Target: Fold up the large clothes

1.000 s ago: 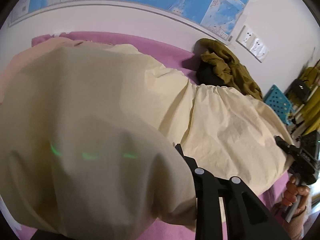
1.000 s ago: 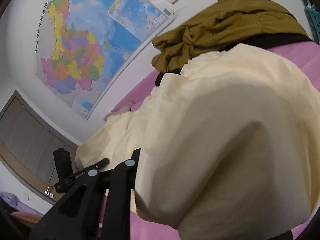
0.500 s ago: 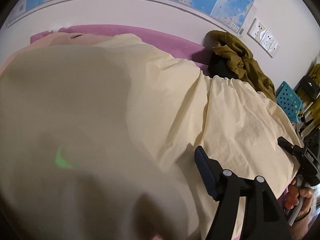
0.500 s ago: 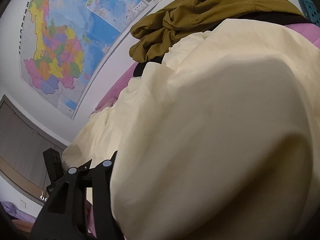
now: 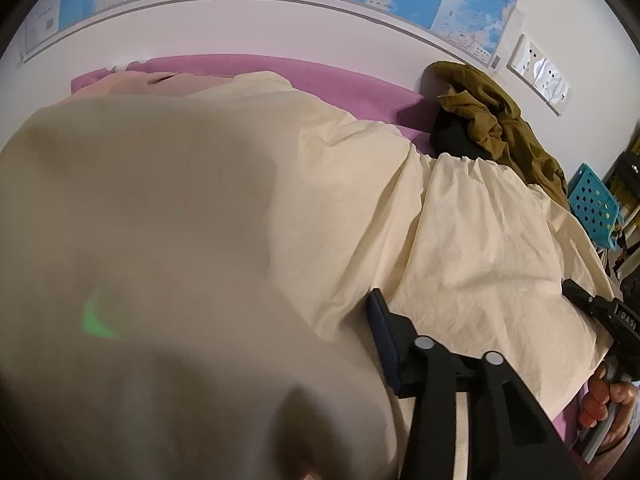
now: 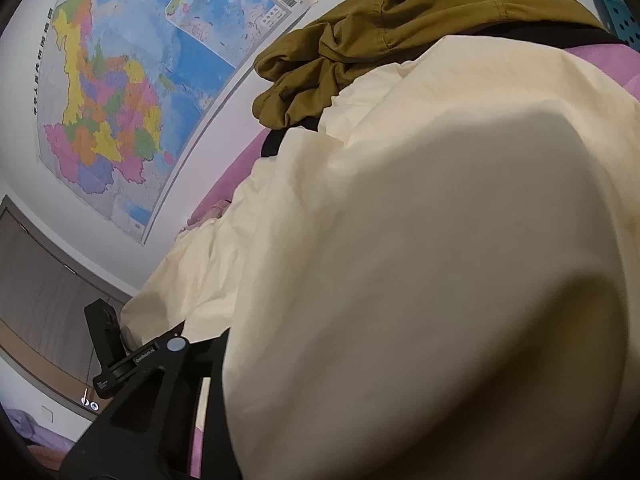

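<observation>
A large cream garment [image 5: 460, 240] lies spread across a pink bed [image 5: 280, 72]. A fold of it drapes over my left gripper [image 5: 360, 344] and hides the left finger; only the right finger [image 5: 384, 340] with its blue pad shows, with cloth against it. In the right wrist view the same cream garment [image 6: 400, 240] covers my right gripper [image 6: 228, 356]; only its left finger [image 6: 208, 368] shows, pressed to the cloth. Both grippers hold the garment's near edge lifted. My right gripper also shows in the left wrist view [image 5: 592, 312], held by a hand at the garment's far end.
An olive-brown garment [image 5: 500, 128] over a black one is heaped by the wall at the bed's right end. A peach cloth [image 5: 132, 84] lies at the far left. A blue perforated basket [image 5: 596, 204] stands beyond the bed. Maps [image 6: 120, 92] and sockets [image 5: 540, 76] are on the wall.
Both grippers have carried the lifted cream edge forward toward the wall. The cloth now fills more of both views, and the olive heap looks nearer.
</observation>
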Motion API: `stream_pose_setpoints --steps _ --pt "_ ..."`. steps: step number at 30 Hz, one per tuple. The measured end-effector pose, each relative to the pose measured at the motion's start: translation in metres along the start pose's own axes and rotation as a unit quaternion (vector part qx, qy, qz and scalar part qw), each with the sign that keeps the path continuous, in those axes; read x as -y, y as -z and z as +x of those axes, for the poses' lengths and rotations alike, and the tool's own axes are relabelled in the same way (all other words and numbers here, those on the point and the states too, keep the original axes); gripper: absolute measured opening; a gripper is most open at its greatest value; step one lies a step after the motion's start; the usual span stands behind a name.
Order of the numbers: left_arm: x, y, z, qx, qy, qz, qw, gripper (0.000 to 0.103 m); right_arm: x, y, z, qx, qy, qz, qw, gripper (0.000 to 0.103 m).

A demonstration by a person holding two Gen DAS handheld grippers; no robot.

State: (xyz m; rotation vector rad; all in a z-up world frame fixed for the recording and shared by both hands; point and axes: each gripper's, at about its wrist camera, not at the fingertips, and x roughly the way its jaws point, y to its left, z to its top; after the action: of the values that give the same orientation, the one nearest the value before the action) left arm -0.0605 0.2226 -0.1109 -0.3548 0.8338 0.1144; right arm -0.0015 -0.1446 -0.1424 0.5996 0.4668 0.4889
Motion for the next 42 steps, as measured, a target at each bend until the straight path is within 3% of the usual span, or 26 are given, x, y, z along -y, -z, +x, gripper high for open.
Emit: stream_pose_setpoints --steps 3,6,10,15,17,19,21,23,29,36,42 --pt "0.000 -0.002 -0.005 0.002 0.002 -0.008 1.0000 0.027 -0.010 -0.001 -0.007 0.006 -0.010 -0.006 1.000 0.016" --pt "-0.001 -0.004 -0.012 0.005 0.008 -0.008 0.9999 0.024 -0.017 -0.004 -0.013 0.004 -0.016 -0.015 1.000 0.017" --pt "-0.011 -0.005 -0.005 -0.009 0.021 -0.019 0.9996 0.034 -0.009 -0.004 -0.006 -0.012 -0.003 -0.006 1.000 0.025" --pt "-0.008 -0.003 0.002 -0.014 0.024 -0.006 0.9996 0.046 0.000 -0.003 0.002 -0.015 -0.004 0.009 1.000 0.042" --pt "-0.007 -0.004 0.003 -0.016 0.031 -0.006 0.9994 0.050 0.001 -0.002 0.004 -0.014 -0.009 0.014 1.000 0.042" --pt "-0.005 -0.005 0.005 -0.017 0.028 -0.006 0.9995 0.049 -0.001 -0.002 0.004 -0.012 -0.006 0.004 1.000 0.035" --pt "-0.003 -0.006 0.005 -0.017 0.020 -0.004 0.9996 0.041 -0.004 -0.003 0.002 -0.009 -0.007 -0.004 1.000 0.023" --pt "-0.004 -0.007 0.003 -0.014 0.021 -0.008 0.9997 0.036 -0.009 -0.004 -0.002 -0.003 -0.008 -0.013 1.000 0.020" --pt "-0.003 -0.007 0.008 -0.017 0.023 -0.008 0.9995 0.039 -0.004 -0.006 0.004 -0.009 -0.014 -0.002 1.000 0.019" --pt "0.001 -0.015 -0.010 -0.001 0.021 -0.009 0.9997 0.022 -0.023 -0.013 -0.011 0.014 -0.025 -0.023 0.999 0.013" --pt "0.004 -0.029 -0.041 0.029 0.029 0.006 0.9992 0.017 -0.053 -0.021 -0.029 0.036 -0.043 -0.058 0.997 0.011"
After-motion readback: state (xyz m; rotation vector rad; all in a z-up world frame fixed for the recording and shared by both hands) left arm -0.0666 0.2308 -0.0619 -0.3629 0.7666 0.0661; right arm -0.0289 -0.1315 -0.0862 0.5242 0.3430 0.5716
